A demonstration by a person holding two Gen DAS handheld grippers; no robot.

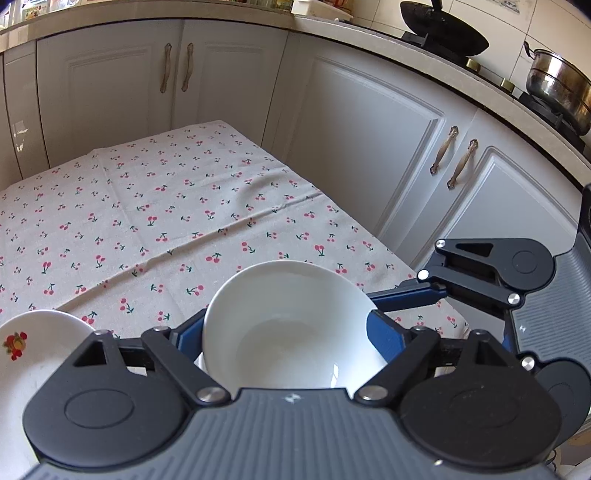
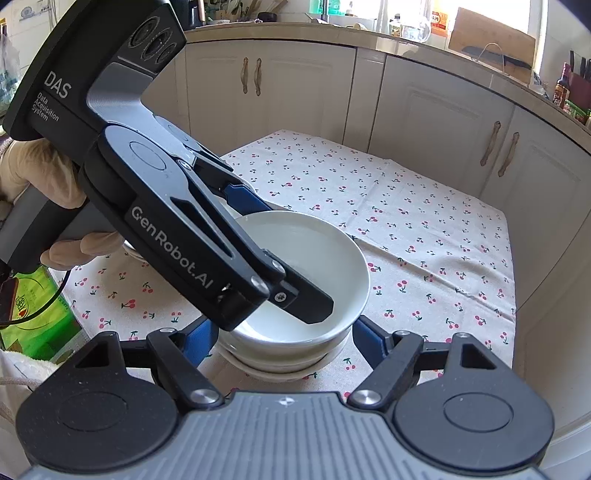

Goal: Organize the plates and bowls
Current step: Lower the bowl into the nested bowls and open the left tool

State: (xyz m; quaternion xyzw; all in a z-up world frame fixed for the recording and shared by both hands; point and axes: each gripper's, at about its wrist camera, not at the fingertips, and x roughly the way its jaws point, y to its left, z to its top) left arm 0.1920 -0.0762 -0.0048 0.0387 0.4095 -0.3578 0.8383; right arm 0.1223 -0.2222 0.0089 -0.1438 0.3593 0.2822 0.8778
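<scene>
A stack of white bowls (image 2: 280, 354) stands on the cherry-print tablecloth (image 2: 424, 229). The top bowl (image 2: 306, 258) sits nested and level in it. My left gripper (image 2: 291, 258) comes down from the upper left, held by a gloved hand (image 2: 33, 173). Its near finger lies over the bowl's hollow and its blue far finger (image 2: 240, 195) lies past the far rim. In the left wrist view the bowl (image 1: 288, 332) fills the space between the spread jaws of my left gripper (image 1: 284, 317), which looks open. My right gripper (image 2: 284, 332) has its blue fingers against both sides of the stack.
A white plate with a fruit print (image 1: 29, 354) lies left of the bowls. White cabinets (image 1: 351, 147) close in the table at the back and right. A wok (image 1: 443, 26) and a steel pot (image 1: 557, 88) sit on the stove. A green box (image 2: 33, 314) stands at the left.
</scene>
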